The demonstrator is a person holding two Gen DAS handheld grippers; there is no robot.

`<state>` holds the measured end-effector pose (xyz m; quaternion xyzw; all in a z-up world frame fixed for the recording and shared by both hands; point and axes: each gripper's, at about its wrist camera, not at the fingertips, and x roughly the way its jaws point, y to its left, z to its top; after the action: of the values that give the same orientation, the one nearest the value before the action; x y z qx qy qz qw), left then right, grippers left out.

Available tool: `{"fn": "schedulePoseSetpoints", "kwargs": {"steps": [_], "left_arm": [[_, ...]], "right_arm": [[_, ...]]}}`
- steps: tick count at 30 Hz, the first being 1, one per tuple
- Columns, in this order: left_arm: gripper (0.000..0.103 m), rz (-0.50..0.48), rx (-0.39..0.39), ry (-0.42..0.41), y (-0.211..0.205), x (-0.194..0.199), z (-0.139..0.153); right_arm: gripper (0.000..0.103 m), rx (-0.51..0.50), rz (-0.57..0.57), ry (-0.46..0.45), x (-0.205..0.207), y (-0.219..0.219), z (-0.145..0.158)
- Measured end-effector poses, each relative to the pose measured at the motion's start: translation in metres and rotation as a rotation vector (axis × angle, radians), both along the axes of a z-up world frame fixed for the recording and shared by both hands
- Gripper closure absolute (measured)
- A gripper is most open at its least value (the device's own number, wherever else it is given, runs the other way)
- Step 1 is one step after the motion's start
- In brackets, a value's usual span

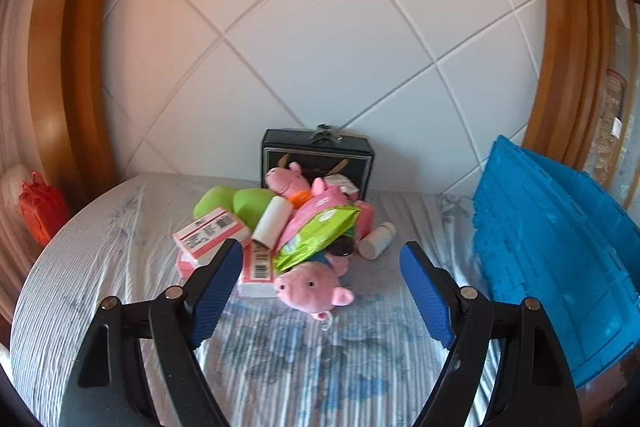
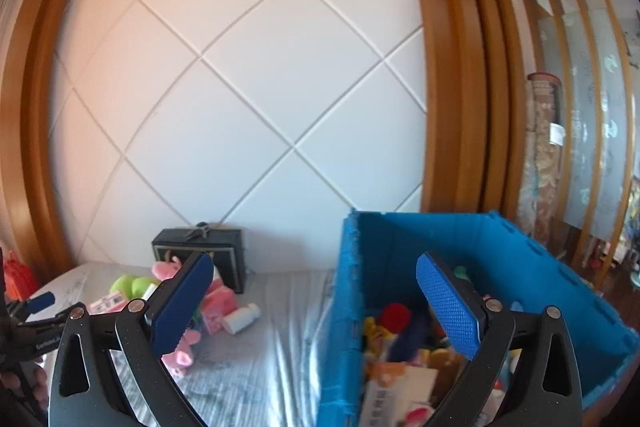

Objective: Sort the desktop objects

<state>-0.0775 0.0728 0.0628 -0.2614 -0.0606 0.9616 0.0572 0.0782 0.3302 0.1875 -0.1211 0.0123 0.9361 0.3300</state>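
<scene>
A heap of objects lies on the bed: a pink pig plush at the front, a green wipes packet, pink boxes, a white roll, a white bottle and a green plush. My left gripper stands open just short of the heap, with nothing between its fingers. A blue crate holds several toys. My right gripper is open and empty above the crate's left wall. The heap shows left of it.
A black box stands against the padded white headboard behind the heap. A second pig plush leans on it. The blue crate fills the right side. A red object sits off the bed's left edge. A person's hand shows low left.
</scene>
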Motion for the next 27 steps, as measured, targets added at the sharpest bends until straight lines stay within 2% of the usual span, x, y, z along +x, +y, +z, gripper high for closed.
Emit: {"fn": "schedulePoseSetpoints", "kwargs": {"steps": [4,7,9,11,15,21,27], "left_arm": [[0.022,0.051,-0.026,-0.045,-0.043,-0.022,-0.020],[0.022,0.076,-0.024,-0.077,-0.066,-0.042,-0.035],[0.022,0.089,-0.007,-0.099,-0.076,-0.058,-0.045],[0.022,0.093,0.008,-0.125,-0.081,-0.080,-0.055],[0.023,0.081,0.001,-0.158,-0.077,-0.128,-0.074],[0.023,0.020,-0.090,-0.201,-0.046,-0.209,-0.104],[0.036,-0.044,-0.123,-0.318,-0.021,-0.284,-0.149]], "right_arm": [[0.000,-0.038,0.064,-0.036,-0.053,-0.014,-0.013],[0.000,-0.127,0.109,-0.051,-0.089,-0.009,-0.031],[0.000,-0.182,0.137,-0.090,-0.116,-0.003,-0.047],[0.000,-0.192,0.128,-0.151,-0.141,0.004,-0.064],[0.000,-0.237,0.110,-0.247,-0.182,0.026,-0.100],[0.000,-0.372,0.104,-0.310,-0.250,0.074,-0.158],[0.000,-0.464,0.138,-0.386,-0.331,0.106,-0.204]]}}
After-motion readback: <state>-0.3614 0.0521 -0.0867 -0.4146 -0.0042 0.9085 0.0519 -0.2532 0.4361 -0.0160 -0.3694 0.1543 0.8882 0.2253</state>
